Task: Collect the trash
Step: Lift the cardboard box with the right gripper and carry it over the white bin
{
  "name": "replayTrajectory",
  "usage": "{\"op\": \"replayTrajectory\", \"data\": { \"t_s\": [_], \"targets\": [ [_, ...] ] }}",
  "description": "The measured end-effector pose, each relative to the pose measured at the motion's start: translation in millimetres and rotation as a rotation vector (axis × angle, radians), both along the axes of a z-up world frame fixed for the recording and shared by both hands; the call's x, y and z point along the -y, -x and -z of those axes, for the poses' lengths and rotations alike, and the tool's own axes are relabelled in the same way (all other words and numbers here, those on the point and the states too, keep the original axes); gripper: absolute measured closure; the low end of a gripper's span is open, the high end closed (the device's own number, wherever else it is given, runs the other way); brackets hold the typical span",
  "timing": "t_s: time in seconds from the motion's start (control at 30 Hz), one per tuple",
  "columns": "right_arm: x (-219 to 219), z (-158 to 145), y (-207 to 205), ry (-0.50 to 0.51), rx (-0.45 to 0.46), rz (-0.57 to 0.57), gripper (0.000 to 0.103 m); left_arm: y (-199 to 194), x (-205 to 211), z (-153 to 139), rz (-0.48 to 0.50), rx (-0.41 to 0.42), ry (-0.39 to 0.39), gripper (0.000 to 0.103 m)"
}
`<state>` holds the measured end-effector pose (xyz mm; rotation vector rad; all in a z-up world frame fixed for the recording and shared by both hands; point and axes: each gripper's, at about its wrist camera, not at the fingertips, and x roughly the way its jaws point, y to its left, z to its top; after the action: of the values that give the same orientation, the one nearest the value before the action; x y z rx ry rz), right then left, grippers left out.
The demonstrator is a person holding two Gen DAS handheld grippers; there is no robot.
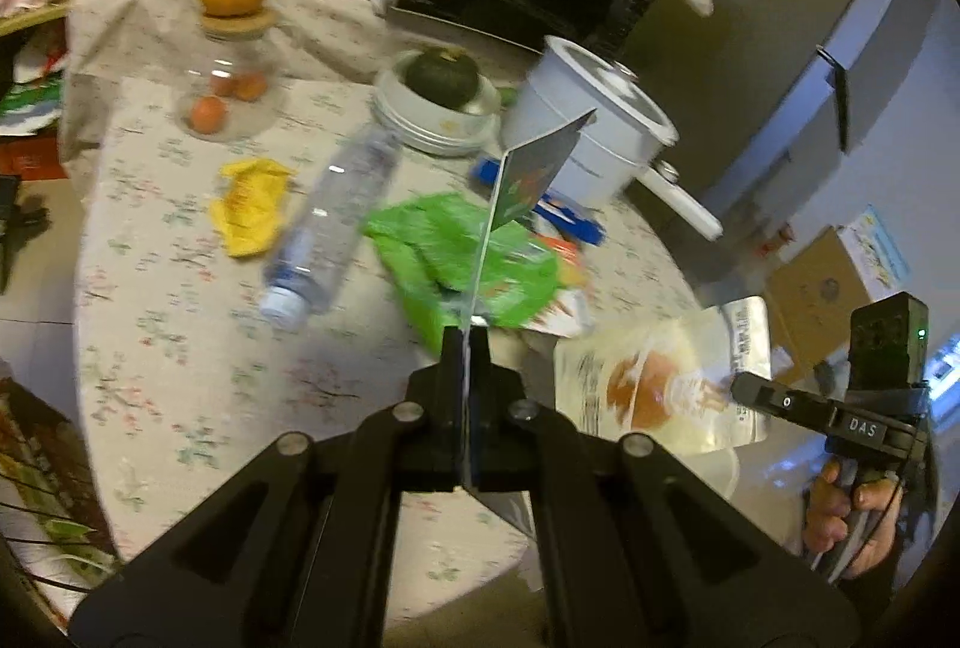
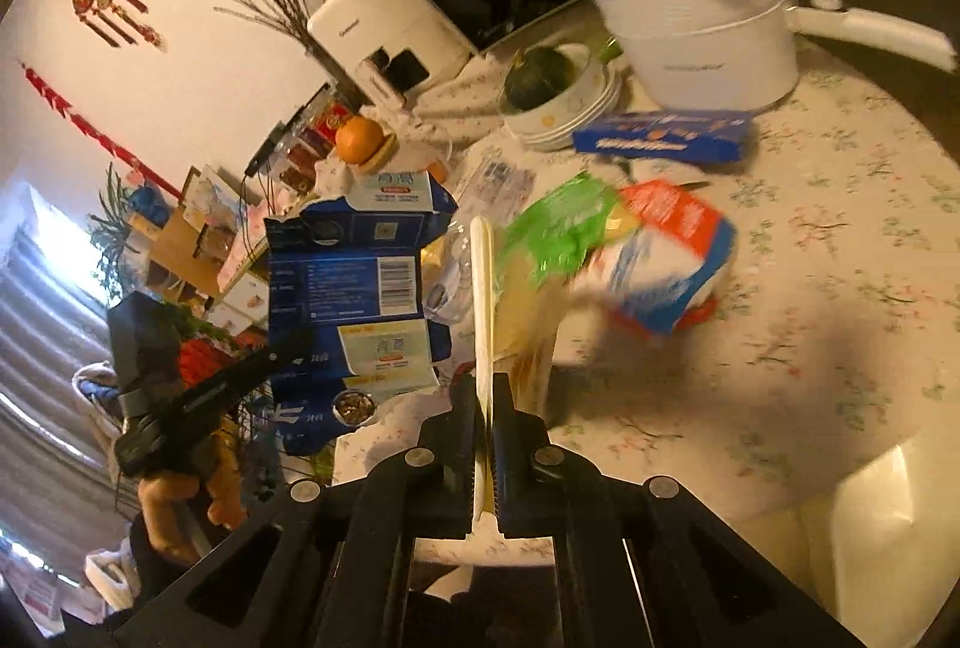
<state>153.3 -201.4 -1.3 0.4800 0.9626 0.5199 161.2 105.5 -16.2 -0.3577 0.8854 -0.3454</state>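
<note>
**A:** What am I holding on the left?

**B:** My left gripper [image 1: 463,342] has its fingers pinched together on a flattened blue carton [image 1: 528,174]. Seen edge-on from the left wrist, the carton runs straight between the fingers and rises above the worktop [image 1: 198,396]. From the right wrist camera the same carton [image 2: 354,282] shows its printed face, hanging off to the left of my other fingers.

**A:** And the right?

**B:** My right gripper [image 2: 487,384] is clamped, fingers almost touching, on a thin pale food pouch [image 2: 483,276], which stands upright between them. In the left view that pouch [image 1: 660,384] sits beyond the worktop's edge, lifted clear of it.

**A:** What trash remains down there?

**B:** A green wrapper [image 1: 474,258] lies just past my left fingers, a clear plastic bottle [image 1: 330,222] beside it, and a yellow wrapper [image 1: 252,204] further left. A white pot [image 1: 594,132] stands behind them.
</note>
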Motion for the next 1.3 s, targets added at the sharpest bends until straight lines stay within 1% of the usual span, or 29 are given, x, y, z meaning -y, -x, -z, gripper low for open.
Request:
{"op": "replayTrajectory", "data": {
  "t_s": [0.07,0.17,0.23,0.4,0.57,0.73,0.83,0.9,1.0,1.03,1.07,1.1,1.17,1.23,1.3],
  "targets": [
    [20.9,-3.5,9.2,-0.001,0.01,0.034,0.099,-0.9,10.9,-0.2,0.041,-0.008,0.022,0.101],
    [51.3,-6.7,21.2,-0.007,0.014,0.091,0.099,0.6,32.6,-0.9,0.089,-0.01,0.022,0.101],
    [76.6,-7.3,31.7,-0.008,0.019,0.137,0.099,2.6,48.8,-0.1,0.119,-0.011,0.014,0.101],
    [136.1,0.5,53.2,0.006,-0.002,0.254,0.099,5.2,85.6,3.9,0.178,-0.02,-0.013,0.101],
    [189.6,17.4,74.0,0.029,-0.039,0.361,0.099,9.3,115.2,6.1,0.232,-0.021,-0.031,0.101],
    [226.0,47.2,88.9,0.048,-0.131,0.416,0.099,13.9,140.9,12.3,0.283,-0.035,-0.05,0.101],
    [226.2,64.1,92.9,0.077,-0.182,0.39,0.099,15.8,151.2,17.6,0.302,-0.05,-0.06,0.101],
    [213.9,75.3,94.8,0.101,-0.216,0.328,0.097,16.8,153.6,20.6,0.308,-0.061,-0.059,0.101],
    [180.0,91.3,99.3,0.134,-0.255,0.2,0.096,21.1,148.3,23.0,0.304,-0.069,-0.055,0.101],
    [162.2,98.4,100.8,0.161,-0.269,0.147,0.094,23.2,145.5,22.8,0.299,-0.067,-0.058,0.101],
    [143.4,107.3,102.5,0.191,-0.282,0.093,0.082,27.6,140.0,22.5,0.295,-0.064,-0.059,0.101],
    [130.5,115.2,104.6,0.216,-0.291,0.058,0.057,32.1,136.3,22.5,0.297,-0.061,-0.058,0.101],
    [100.3,138.4,112.5,0.286,-0.31,-0.011,0.029,44.6,128.3,23.1,0.308,-0.051,-0.059,0.101],
    [71.0,173.6,119.9,0.368,-0.356,-0.106,0.028,56.5,122.2,26.8,0.331,-0.049,-0.067,0.101],
    [49.2,212.1,127.6,0.453,-0.406,-0.17,0.028,63.0,118.9,31.4,0.347,-0.055,-0.075,0.101]
  ]
}}
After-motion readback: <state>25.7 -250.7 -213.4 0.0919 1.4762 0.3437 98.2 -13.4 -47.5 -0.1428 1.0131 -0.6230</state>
